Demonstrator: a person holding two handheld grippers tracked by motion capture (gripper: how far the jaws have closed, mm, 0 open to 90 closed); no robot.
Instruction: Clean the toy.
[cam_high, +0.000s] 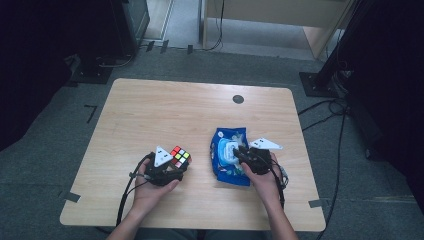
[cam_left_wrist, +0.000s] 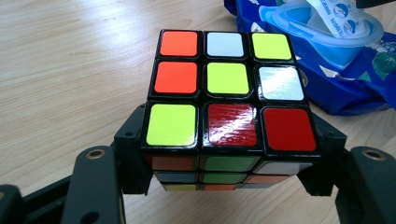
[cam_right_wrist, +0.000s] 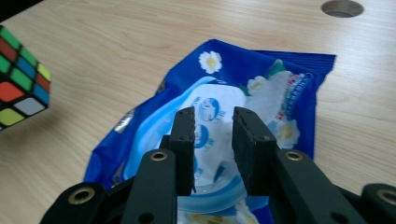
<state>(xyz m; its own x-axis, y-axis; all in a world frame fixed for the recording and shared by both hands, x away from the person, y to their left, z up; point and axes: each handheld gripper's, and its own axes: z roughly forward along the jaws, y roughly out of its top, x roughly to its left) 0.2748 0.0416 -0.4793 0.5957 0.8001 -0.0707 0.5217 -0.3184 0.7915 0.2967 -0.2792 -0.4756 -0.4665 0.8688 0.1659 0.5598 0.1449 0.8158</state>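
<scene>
A pale wooden table (cam_high: 150, 115) carries the scene, with a round cable hole (cam_high: 238, 99) near its far edge. Right of centre lies a blue pack of wet wipes (cam_high: 220, 170) printed with white daisies, its light-blue plastic lid (cam_left_wrist: 322, 44) flipped up and a wipe (cam_right_wrist: 208, 135) standing out of the opening. The right gripper (cam_right_wrist: 213, 140) hovers over that opening, its jaws narrowed on either side of the raised wipe with a gap showing between the pads, so the wipe does not look pinched yet. To the left, near the person, the left gripper (cam_left_wrist: 229, 172) holds a scrambled puzzle cube (cam_left_wrist: 224, 107) clamped between its jaws, lifted just off the table beside the pack.

The risk, as it looks from here: the light pack is held down by nothing, so a pull on the wipe could lift or drag the whole pack, or bring out several sheets. A shallow pinch could also slip off the damp sheet. Small blue marks on the wipe and pack are too blurred to read.
</scene>
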